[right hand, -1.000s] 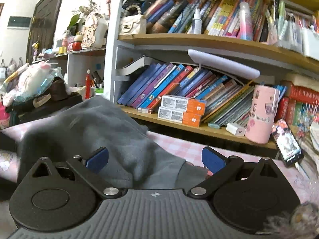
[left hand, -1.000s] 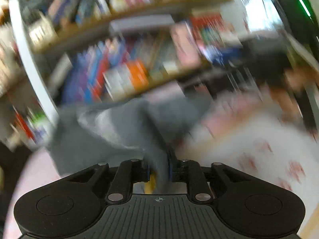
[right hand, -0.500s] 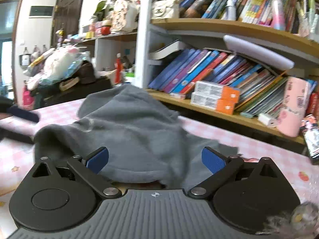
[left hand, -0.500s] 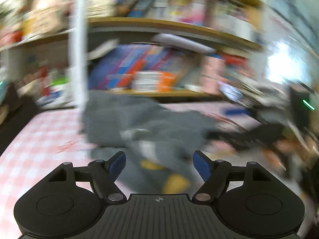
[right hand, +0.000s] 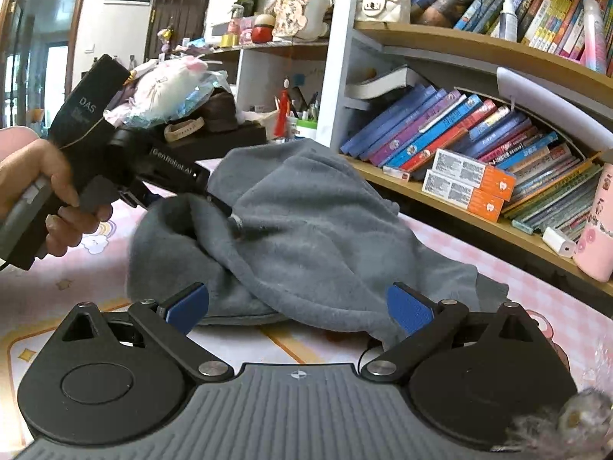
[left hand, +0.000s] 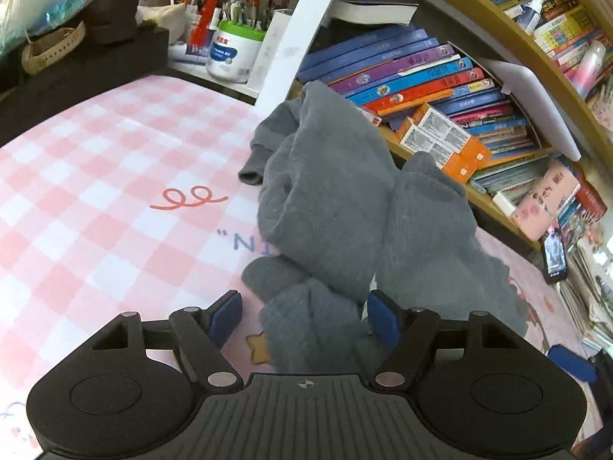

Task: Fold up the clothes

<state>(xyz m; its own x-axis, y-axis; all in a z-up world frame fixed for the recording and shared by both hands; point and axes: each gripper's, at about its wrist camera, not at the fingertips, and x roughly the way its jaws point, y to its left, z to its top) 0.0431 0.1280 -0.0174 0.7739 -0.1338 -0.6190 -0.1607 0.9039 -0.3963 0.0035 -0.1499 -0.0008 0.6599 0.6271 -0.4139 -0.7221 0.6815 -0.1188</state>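
So the grey sweater [left hand: 345, 207] is bunched in a heap on the pink checked bench [left hand: 95, 199], pushed up near the back edge where the bookshelf [right hand: 479, 195] starts. Nothing's folded yet as far as I can tell, it's just a lump with one cuff [left hand: 251, 174] poking out toward the open side.

The left gripper [left hand: 304, 316] has its fingers spread wide with a clump of the fabric sitting between them, not pinched. My guess is it's lined up there to grab that near corner and pull it flat. The right gripper [right hand: 299, 306] is also spread wide, low at the near hem of the heap, holding nothing. In its view you can see the person's left hand [right hand: 57, 207] on the other tool's handle, nose buried in the fleece.

Room-wise: loads of bare bench to the left of the pile in the left wrist view, so spreading that way looks easy. The shelf side is tight, with the orange boxes [right hand: 467, 184] and a pink cup [right hand: 597, 237] close behind, so I'd drag it away from there.
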